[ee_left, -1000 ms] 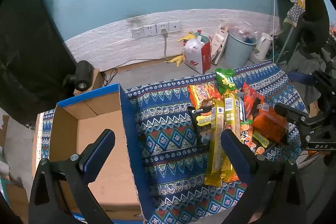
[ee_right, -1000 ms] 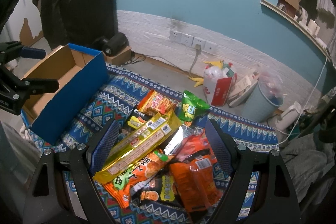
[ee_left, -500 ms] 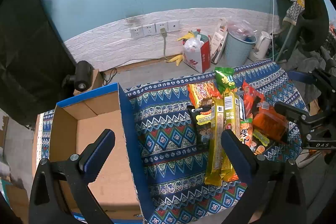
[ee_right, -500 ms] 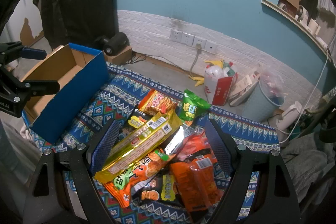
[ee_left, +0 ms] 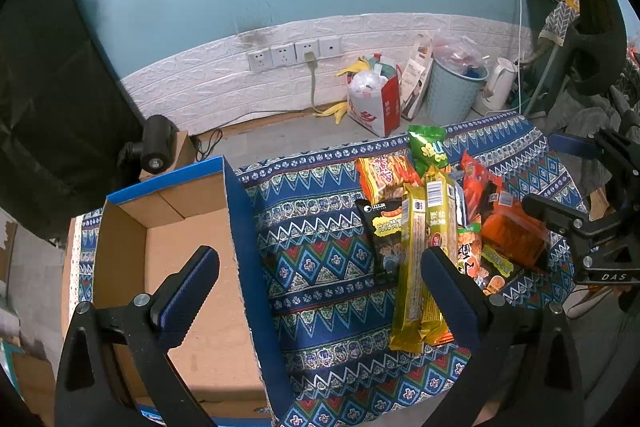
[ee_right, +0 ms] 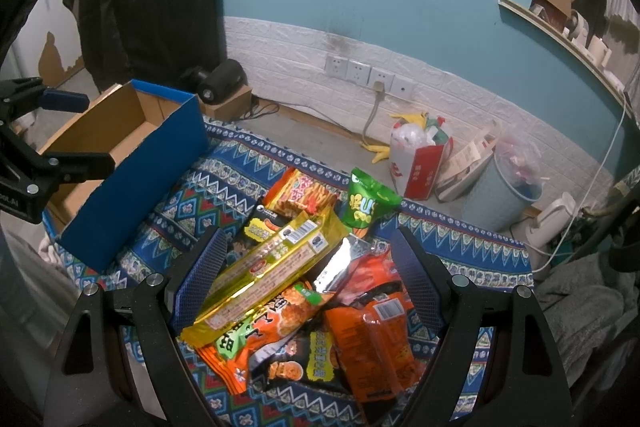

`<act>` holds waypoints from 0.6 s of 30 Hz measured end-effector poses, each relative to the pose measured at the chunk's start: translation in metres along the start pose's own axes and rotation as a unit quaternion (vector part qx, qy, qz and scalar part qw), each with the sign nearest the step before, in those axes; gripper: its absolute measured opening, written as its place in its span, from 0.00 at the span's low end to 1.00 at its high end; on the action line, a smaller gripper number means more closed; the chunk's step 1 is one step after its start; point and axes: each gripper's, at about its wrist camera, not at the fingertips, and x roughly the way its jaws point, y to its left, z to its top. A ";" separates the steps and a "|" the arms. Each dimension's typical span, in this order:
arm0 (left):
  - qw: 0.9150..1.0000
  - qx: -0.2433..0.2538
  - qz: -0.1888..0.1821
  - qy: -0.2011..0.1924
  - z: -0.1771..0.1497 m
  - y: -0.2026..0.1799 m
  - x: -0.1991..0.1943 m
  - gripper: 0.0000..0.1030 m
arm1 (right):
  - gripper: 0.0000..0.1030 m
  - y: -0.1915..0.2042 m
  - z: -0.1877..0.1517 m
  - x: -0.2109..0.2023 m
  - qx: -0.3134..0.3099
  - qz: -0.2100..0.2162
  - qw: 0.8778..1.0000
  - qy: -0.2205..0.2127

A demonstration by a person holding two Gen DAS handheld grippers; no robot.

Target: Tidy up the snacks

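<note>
A pile of snack packets lies on a patterned blue cloth (ee_left: 320,251). On top rest two long yellow packs (ee_right: 272,263) (ee_left: 424,239); around them are orange bags (ee_right: 372,331), a green pouch (ee_right: 366,203) and a black packet (ee_left: 384,231). An empty cardboard box with blue outer walls (ee_left: 188,267) (ee_right: 136,163) stands at the left of the cloth. My left gripper (ee_left: 320,291) is open above the box's right wall, with nothing between its fingers. My right gripper (ee_right: 308,283) is open, hovering over the snack pile.
Beyond the cloth the floor holds a red-and-white bag of rubbish (ee_left: 376,99), a pale blue bin (ee_left: 452,95), a white kettle (ee_left: 500,87) and banana peels. A black cylinder on a small box (ee_left: 158,147) sits behind the cardboard box. A dark chair (ee_left: 592,27) stands at right.
</note>
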 end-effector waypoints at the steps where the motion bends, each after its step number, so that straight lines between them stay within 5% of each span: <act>1: 1.000 0.000 0.000 0.000 0.000 0.000 0.000 0.99 | 0.80 0.000 0.000 0.000 0.000 0.000 1.000 -0.001; 18: 1.000 0.003 0.000 0.001 -0.003 -0.004 0.002 0.99 | 0.80 -0.001 -0.002 0.001 0.000 0.002 1.000 0.002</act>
